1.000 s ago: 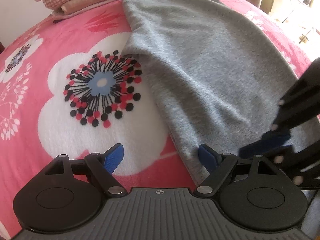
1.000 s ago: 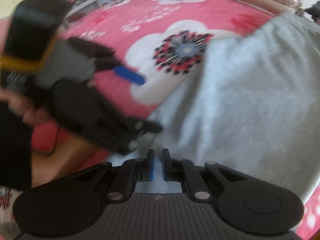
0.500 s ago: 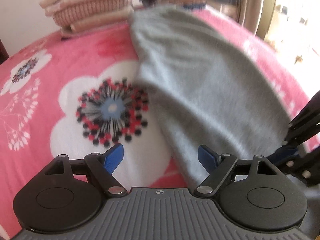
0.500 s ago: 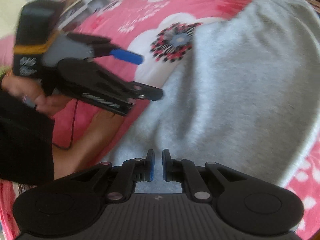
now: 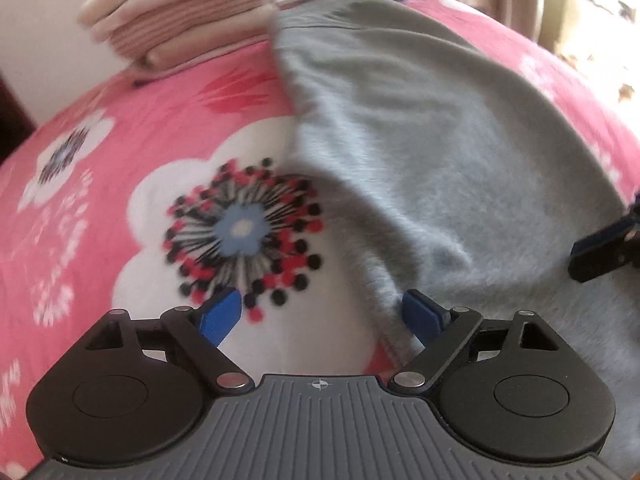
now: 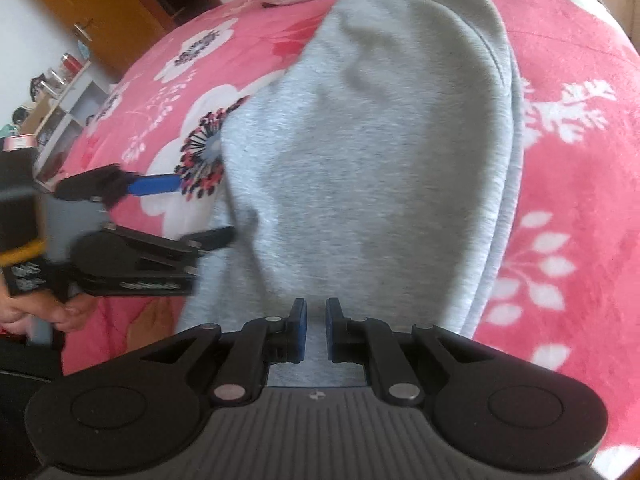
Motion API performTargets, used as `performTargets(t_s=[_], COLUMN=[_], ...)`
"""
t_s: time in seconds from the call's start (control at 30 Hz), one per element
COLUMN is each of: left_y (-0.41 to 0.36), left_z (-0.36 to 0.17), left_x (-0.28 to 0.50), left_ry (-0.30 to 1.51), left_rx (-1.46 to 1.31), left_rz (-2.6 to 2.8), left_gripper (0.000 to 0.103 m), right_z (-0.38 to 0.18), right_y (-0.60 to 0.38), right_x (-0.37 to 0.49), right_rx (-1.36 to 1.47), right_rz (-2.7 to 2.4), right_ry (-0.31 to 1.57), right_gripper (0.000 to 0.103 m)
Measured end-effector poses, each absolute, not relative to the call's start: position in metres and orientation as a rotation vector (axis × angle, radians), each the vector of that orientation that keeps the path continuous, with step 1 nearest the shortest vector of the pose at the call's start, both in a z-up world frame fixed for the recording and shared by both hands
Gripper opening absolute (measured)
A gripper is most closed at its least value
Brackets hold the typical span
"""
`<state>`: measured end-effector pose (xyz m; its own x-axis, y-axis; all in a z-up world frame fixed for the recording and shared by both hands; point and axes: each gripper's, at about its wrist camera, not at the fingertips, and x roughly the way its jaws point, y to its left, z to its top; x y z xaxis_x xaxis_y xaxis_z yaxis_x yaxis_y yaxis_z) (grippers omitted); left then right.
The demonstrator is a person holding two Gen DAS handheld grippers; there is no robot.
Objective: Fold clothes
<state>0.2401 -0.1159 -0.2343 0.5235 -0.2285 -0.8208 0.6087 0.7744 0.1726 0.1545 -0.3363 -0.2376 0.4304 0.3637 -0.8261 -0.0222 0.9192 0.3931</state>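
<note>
Where pink blanket (image 5: 132, 152) meets wall — folded stacks (image 5: 180, 28) behind grey garment (image 6: 360, 140).

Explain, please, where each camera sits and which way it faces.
Left wrist: on the left gripper, looking down at the pink blanket and the grey garment; jaws wide, opening.
Right wrist: on the right gripper, looking along the garment; jaws nearly closed, grey cloth showing between them; a hand shows.
Shared: garment, blanket, folded stack.
</note>
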Motion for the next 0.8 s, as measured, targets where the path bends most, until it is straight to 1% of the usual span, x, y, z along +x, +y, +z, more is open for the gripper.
performTargets(t_s=[0.1,0.17,0.2,0.23,0.27,0.3,0.37,0.43,0.5,0.57,0.63,0.67,0.73,0.77,0.8], left_y=[-0.115,-0.116,-0.117,-0.115,-0.114,-0.112,-0.108,-0.104,-0.101,-0.098,-0.096,-0.096,-0.095,-0.095,-0.095], left_z=[-0.224,-0.218,-0.215,-0.212,-0.208,-0.205,-0.201,-0.198,-0.197,-0.196,-0.195,-0.195,-0.194,-0.194,-0.194], left_x=[0.239,0.241,0.243,0.245,0.246,0.248,0.251,0.253,0.255,0.257,0.258,0.259,0.259,0.259,0.259], left_ry=[0.845,0.839,0.844,0.851,0.857,0.864,0.867,0.865,0.856,0.852,0.857,0.859,0.857,0.859,0.862], left_rx=[0.477,0.455,0.424,0.383,0.342,0.300,0.218,0.159,0.128,0.111,0.098,0.090,0.081,0.079,0.075], left_rz=[-0.514,-0.517,-0.523,-0.531,-0.539,-0.546,-0.548,-0.532,-0.502,-0.474,-0.455,-0.446,-0.440,-0.436,-0.432], left_gripper=[0.089,0.090,0.091,0.095,0.098,0.098,0.101,0.102,0.103,0.103,0.103,0.103,0.103,0.103,0.103], right_z=[-0.236,-0.234,-0.233,-0.231,-0.229,-0.227,-0.222,-0.219,-0.216,-0.213,-0.211,-0.210,-0.208,-0.207,-0.205], right_y=[-0.337,-0.335,-0.333,-0.331,-0.329,-0.327,-0.324,-0.324,-0.324,-0.324,-0.326,-0.327,-0.324,-0.322,-0.320], right_x=[0.153,0.153,0.154,0.156,0.158,0.159,0.160,0.159,0.159,0.161,0.160,0.159,0.159,0.160,0.159], right_rx=[0.342,0.337,0.334,0.330,0.324,0.315,0.301,0.292,0.287,0.284,0.281,0.277,0.247,0.231,0.222], right_rz=[0.231,0.216,0.208,0.200,0.193,0.187,0.184,0.183,0.178,0.167,0.150,0.140,0.127,0.125,0.127], right_ry=[1.095,1.092,1.091,1.089,1.084,1.077,1.065,1.056,1.042,1.029,1.021,1.016,1.002,0.994,0.985], right_gripper=[0.013,0.018,0.025,0.036,0.040,0.044,0.047,0.055,0.062,0.066,0.074,0.076,0.085,0.087,0.093])
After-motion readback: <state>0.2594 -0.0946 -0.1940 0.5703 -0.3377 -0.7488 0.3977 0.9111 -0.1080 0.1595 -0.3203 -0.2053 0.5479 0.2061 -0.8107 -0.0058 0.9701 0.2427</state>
